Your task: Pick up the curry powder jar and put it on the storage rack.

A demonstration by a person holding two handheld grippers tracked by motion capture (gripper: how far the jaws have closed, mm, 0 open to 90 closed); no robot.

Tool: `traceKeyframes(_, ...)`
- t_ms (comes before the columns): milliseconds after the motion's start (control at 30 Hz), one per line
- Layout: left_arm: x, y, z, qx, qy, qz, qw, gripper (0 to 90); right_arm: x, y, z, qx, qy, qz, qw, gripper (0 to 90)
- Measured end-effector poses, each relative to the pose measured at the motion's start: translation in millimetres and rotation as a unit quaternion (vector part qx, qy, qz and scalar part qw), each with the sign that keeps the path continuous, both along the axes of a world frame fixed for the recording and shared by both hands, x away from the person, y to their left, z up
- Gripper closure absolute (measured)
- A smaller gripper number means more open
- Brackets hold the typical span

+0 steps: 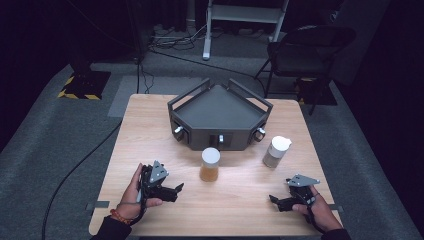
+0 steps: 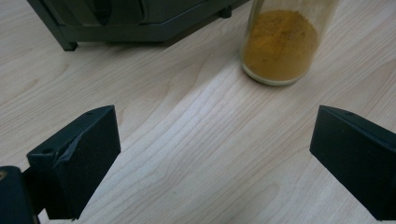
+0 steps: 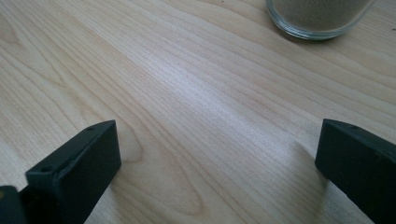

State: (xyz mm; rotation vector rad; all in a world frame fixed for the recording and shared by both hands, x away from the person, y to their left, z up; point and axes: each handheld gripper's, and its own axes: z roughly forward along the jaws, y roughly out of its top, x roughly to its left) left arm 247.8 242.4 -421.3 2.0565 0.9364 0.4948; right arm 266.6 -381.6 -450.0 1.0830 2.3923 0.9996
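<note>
Two glass jars stand on the wooden table (image 1: 150, 125). The one with orange powder (image 1: 210, 164) sits in front of a dark angular rack (image 1: 218, 115); in the left gripper view this orange jar (image 2: 280, 44) is ahead and right of the jaws. The jar of grey-brown powder (image 1: 275, 152) has a white cap; its base (image 3: 320, 16) shows at the top of the right gripper view. My left gripper (image 1: 176, 191) rests open near the front left, nothing between its jaws. My right gripper (image 1: 274, 200) rests open at the front right, jaws wide apart over bare wood.
The rack has raised side rails and silver knobs (image 1: 178, 130) on its front faces. A folding chair (image 1: 305, 50) and a white frame (image 1: 240, 15) stand on the carpet behind the table. A cable (image 1: 75, 170) runs along the floor at the left.
</note>
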Motion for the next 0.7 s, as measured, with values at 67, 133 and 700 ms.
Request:
traceKeyframes(67, 0.4, -2.4, 1.0, -0.001, 0.000, -0.001, 1.0000, 1.7, 0.0, 0.0, 0.0, 0.000, 0.000, 0.000, 1.0000, 0.0)
traceKeyframes(133, 1.2, -4.1, 2.4, 0.000, -0.001, -0.003, 1.0000, 1.7, 0.1, -0.1, 0.0, 0.000, 0.000, 0.000, 1.0000, 0.0)
traceKeyframes(700, 12.7, -21.2, 6.8, -0.010, 0.003, -0.023, 0.9997, 1.7, 0.6, -0.6, 0.0, 0.000, 0.000, 0.003, 1.0000, 0.0)
